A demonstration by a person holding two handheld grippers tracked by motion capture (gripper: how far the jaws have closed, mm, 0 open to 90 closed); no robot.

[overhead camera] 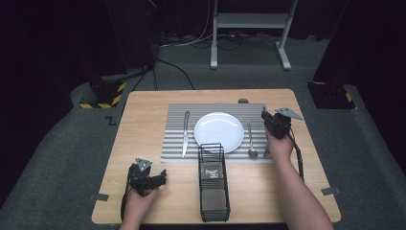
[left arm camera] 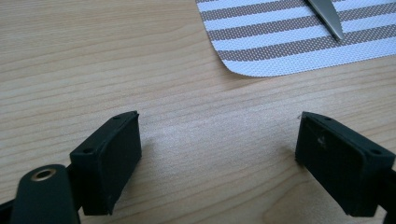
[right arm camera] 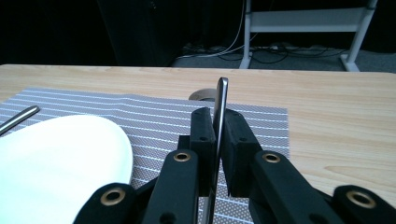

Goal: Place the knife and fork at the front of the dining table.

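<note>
1. We are working at a light wooden table with a two-jaw gripper in each hand.
2. We are holding a slim metal utensil handle in our right gripper; its black jaws are standing narrow, with the pads pressing on the handle from both sides.
3. In the right gripper view the handle is rising upright from between the jaws, and its working end is hidden below them, so we cannot tell which utensil it is.
4. In the high view our right gripper is sitting at the right edge of the grey-and-white striped placemat, just beside the metal spoon.
5. The spoon is lying on the mat to the right of the round white plate, and the metal table knife is lying to the left of it.
6. We are keeping our left gripper low over the bare wood near the table's front left, well apart from the mat.
7. In the left gripper view its jaws are standing wide with nothing between them but wood grain.
8. The tall black wire basket is standing between our two hands, its far end touching the near rim of the plate in the high view.
</note>
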